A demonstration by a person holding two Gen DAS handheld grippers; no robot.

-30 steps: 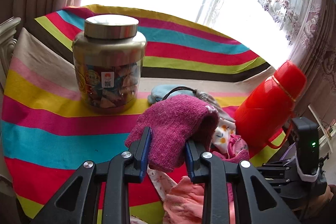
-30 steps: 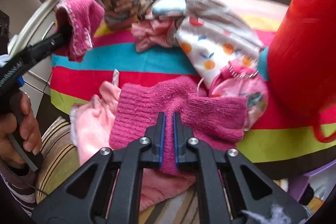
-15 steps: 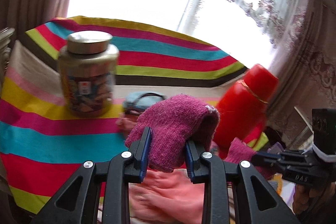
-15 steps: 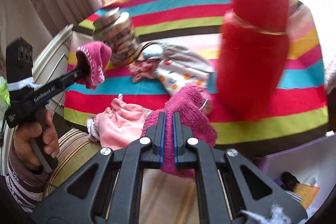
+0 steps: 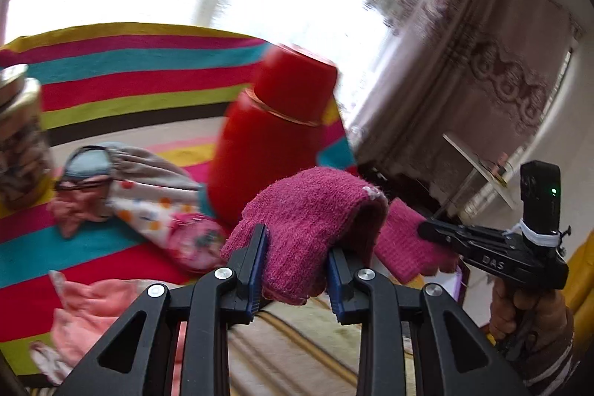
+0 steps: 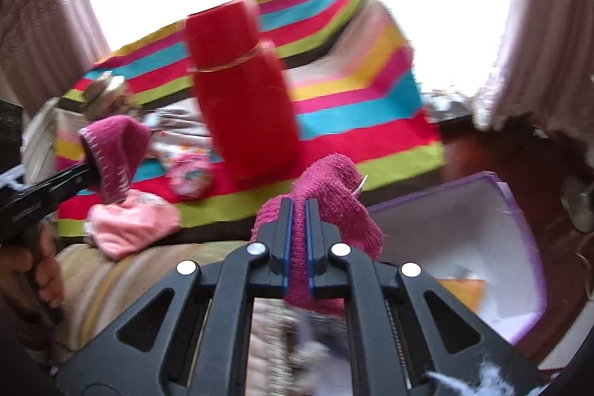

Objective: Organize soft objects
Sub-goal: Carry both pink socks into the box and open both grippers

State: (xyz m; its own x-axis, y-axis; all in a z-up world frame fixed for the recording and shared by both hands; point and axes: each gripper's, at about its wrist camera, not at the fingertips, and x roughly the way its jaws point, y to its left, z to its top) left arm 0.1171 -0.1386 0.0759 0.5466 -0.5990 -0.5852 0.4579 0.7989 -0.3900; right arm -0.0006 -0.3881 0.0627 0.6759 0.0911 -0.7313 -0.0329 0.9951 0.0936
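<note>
Left wrist view: blurred throughout. Jar [image 5: 18,136] cut off at left edge, contents unreadable. Left hand-held gripper [image 5: 297,266] clamped on a magenta knit sock [image 5: 308,221], raised in front of the red thermos [image 5: 271,136]. Right hand-held gripper [image 5: 427,229] at right, pinching a second magenta sock [image 5: 404,247], held off the striped table [image 5: 130,62].

Right wrist view: also smeared. Right hand-held gripper [image 6: 299,229] squeezed tight on the second magenta sock [image 6: 334,188], above a white purple-edged box [image 6: 482,229]. Box contents hard to make out. Pink cloth [image 6: 130,225] at table edge.
</note>
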